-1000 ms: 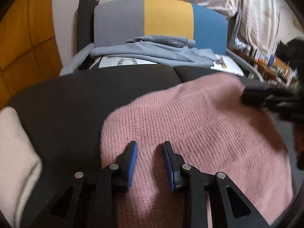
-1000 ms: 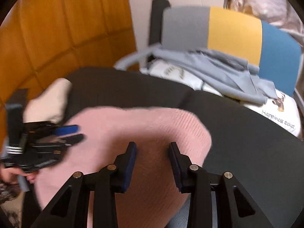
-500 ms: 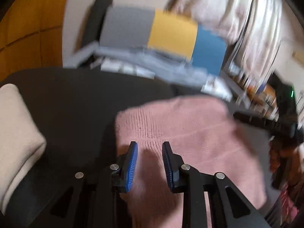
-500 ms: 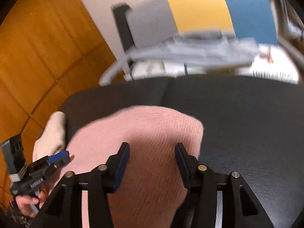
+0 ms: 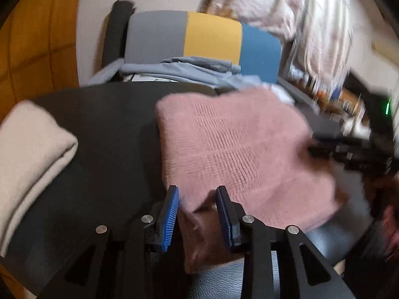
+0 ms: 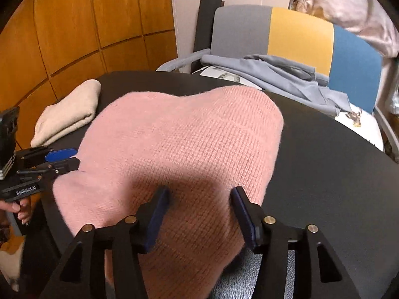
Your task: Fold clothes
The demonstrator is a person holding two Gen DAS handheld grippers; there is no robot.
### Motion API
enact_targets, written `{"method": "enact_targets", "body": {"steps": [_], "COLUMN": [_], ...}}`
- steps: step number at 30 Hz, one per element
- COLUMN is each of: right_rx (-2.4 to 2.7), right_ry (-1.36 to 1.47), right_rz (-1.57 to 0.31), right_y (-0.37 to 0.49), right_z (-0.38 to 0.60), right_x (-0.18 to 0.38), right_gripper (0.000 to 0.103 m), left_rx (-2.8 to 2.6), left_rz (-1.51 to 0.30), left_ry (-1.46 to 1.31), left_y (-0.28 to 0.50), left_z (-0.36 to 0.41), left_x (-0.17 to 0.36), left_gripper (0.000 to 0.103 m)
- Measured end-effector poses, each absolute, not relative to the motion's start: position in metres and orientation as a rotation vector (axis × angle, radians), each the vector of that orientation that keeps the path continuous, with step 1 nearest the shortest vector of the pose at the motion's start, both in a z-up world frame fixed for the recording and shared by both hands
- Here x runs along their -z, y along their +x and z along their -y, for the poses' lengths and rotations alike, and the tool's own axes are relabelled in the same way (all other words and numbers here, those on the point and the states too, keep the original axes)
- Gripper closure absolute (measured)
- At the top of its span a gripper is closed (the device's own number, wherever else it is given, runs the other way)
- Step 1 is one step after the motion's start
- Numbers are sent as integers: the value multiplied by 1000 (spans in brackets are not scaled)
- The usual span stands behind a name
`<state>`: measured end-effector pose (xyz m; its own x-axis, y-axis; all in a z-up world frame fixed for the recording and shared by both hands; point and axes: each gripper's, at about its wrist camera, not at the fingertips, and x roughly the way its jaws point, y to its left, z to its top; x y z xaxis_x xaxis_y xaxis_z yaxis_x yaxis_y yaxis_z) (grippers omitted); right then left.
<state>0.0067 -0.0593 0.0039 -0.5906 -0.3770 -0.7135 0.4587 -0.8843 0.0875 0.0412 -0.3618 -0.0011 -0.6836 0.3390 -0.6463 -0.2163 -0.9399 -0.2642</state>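
A pink knitted sweater [image 5: 237, 149] lies folded on the black table [image 5: 112, 129]. My left gripper [image 5: 198, 199] is open at the sweater's near left corner, and a bit of that corner sits loosely between its blue pads. In the right wrist view the sweater [image 6: 187, 137] spreads ahead of my right gripper [image 6: 200, 196], which hovers open over its near edge and casts a shadow on the knit. The left gripper [image 6: 63, 160] shows at that view's left edge, held by a hand. The right gripper [image 5: 324, 149] appears blurred at the sweater's right side.
A folded cream garment [image 5: 32, 149] rests on the table's left part, also seen as a cream garment [image 6: 69, 112] from the right. Behind the table stands a chair [image 6: 299, 32] with a grey, yellow and blue back, with a grey-blue garment [image 6: 274, 72] draped over its seat. Wooden wall panels [image 6: 74, 25] stand to the left.
Both grippers have drawn back toward the sweater's near edge. The right gripper's jaws stand wider apart. The left gripper now sits at the sweater's corner instead of over its middle.
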Motion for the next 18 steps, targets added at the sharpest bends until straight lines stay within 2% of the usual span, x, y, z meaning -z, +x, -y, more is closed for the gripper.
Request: {"method": "enact_targets", "body": {"steps": [2,3,5,7,8,9,12,14,16,18], "right_rx": [2395,2370,2320,2268,2236,2190,2039,1958,1929,1903], "right_ry": [1036,1024,998,972,971,975,969,944,898,864], "right_rz": [-85,-55,2,59,50,26,-39,-104,-239,-385], "right_y": [13,16,22,28,30,32,31,31,39,49], "right_z": [57,56,53,50,56,68,115,147,176,202], "right_x": [-12,-16,-25,-33,-34,-32,-26,-22,-15,-5], "right_gripper": [41,41,43,63,67,71,71,71,66,66], "left_rx": [-2638,-2643,-2643,-2617,-2586,-2555,-2554,-2476,-2395,-2352], "left_rz": [443,487,460,382,363,354,315,416,449,416], "left_ry": [-1061,-1061,-1056,-1042,-1017,-994,-1049,-1137,-1254,-1333], "left_y": [38,38,39,42,42,42,29,10,-11,-27], "left_z": [389,397,399,389,383,377,363,369,372,372], "left_x": [-10,-13,-14,-15,-16,-18,-17,-9,2,9], "left_gripper": [71,71,71,72,72,72,72,72,72,72]}}
